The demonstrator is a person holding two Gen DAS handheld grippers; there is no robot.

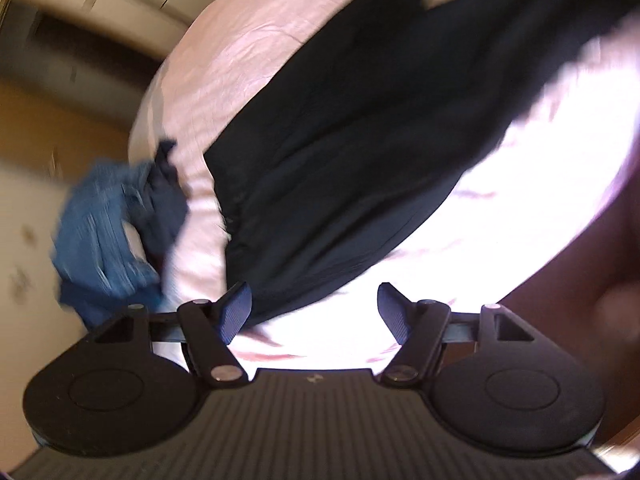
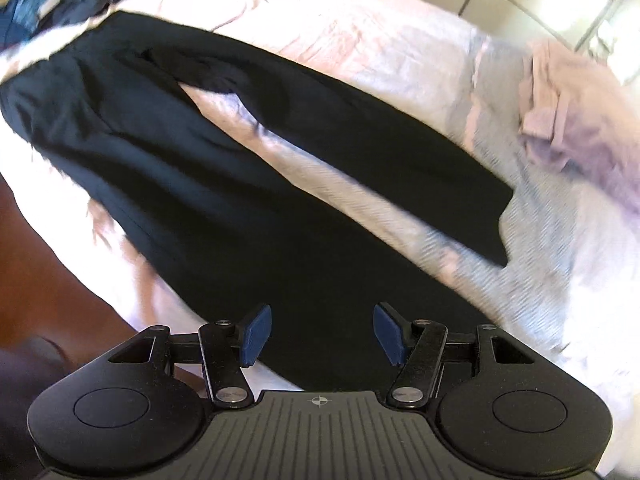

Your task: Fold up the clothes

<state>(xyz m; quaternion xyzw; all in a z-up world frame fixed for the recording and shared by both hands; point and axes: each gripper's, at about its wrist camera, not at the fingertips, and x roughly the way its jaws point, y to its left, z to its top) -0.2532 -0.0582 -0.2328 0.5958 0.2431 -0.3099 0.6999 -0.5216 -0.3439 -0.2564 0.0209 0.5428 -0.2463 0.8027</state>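
Left wrist view: bed (image 1: pixel 248 64) with pale pink sheet, black trousers (image 1: pixel 360 152) spread flat across it, waistband end near the bed's edge; blue and navy clothes (image 1: pixel 116 224) bunched at that edge, blurred. Left gripper (image 1: pixel 316 314) released, nothing between pads. Tiled floor behind, smeared. Right wrist view: trousers (image 2: pixel 192 184) legs splayed, sheet showing between them; right gripper (image 2: pixel 322 336) released over a leg. Lilac garment (image 2: pixel 576 120) at far edge, blurred.

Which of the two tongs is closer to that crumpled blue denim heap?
Left. The left tongs hang beside the crumpled blue denim heap; from the right tongs it lies far off, across the black trousers.
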